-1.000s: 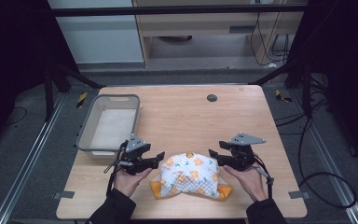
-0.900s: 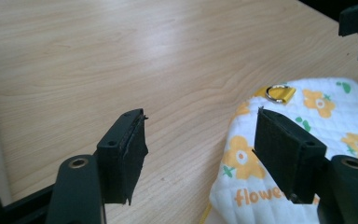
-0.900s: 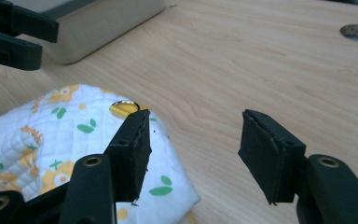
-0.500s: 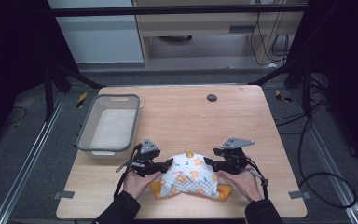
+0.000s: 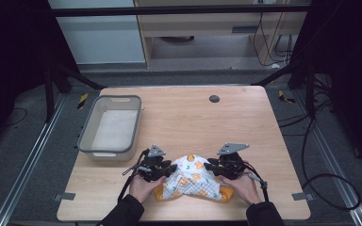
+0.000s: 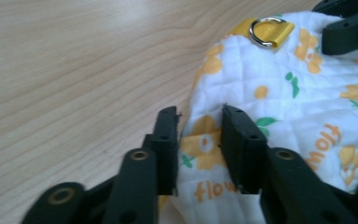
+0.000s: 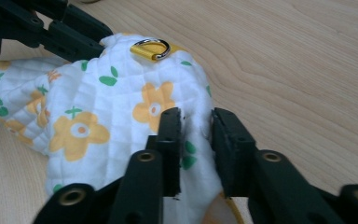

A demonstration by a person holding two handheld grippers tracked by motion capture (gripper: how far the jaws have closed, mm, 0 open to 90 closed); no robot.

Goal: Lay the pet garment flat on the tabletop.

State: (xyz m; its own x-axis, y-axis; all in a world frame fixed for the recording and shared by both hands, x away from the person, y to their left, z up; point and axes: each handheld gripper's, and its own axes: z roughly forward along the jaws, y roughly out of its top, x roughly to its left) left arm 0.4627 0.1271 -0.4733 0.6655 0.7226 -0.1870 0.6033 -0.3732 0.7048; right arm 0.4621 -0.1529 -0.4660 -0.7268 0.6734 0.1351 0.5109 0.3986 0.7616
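A white quilted cloth (image 5: 191,179) with orange flowers, yellow trim and a metal D-ring (image 6: 265,30) lies bunched at the table's front middle. My left gripper (image 5: 169,168) is shut on its left edge, and the left gripper view has a fold of the cloth (image 6: 279,107) pinched between the jaws of that gripper (image 6: 200,140). My right gripper (image 5: 210,165) is shut on the opposite edge. In the right gripper view the cloth (image 7: 98,116) sits between the jaws of that gripper (image 7: 196,140), with the D-ring (image 7: 151,48) beyond them. Hands hold both grippers.
A grey plastic bin (image 5: 86,136) with a pale bottom stands at the table's left. A small dark round cap (image 5: 214,99) sits in the wooden table (image 5: 245,127) near its far edge. Cables trail from both grippers toward the front edge.
Both grippers have moved inward toward each other and slightly nearer the front edge. The cloth between them has bunched up and narrowed.
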